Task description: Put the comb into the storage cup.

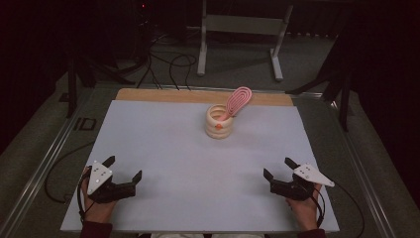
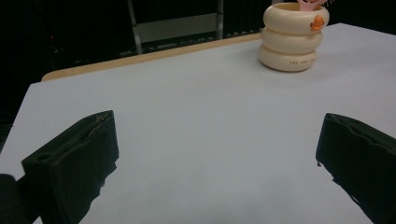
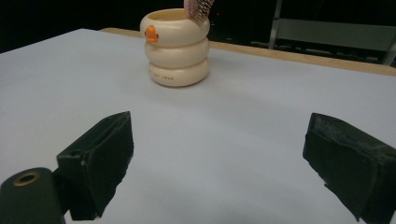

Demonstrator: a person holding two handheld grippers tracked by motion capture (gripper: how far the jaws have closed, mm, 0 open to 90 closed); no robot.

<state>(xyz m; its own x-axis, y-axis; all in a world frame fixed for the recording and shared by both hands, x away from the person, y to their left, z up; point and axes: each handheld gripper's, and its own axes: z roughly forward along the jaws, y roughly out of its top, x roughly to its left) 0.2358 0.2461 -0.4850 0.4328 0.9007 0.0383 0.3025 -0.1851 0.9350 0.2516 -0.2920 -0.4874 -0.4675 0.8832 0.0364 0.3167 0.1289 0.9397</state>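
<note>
- Left tool (image 1: 123, 167) sits low at the near edge of the counter (image 1: 163, 148), jaws spread wide, nothing between them.
- Right tool (image 1: 278, 167) is the same deal on the other side: jaws wide apart and empty.
- The cream ringed holder (image 1: 219, 121) is well ahead of both tools, off to the right of the left one and to the left of the right one.
- A pink comb (image 1: 236, 100) stands in the holder, leaning away from the tools.
</note>
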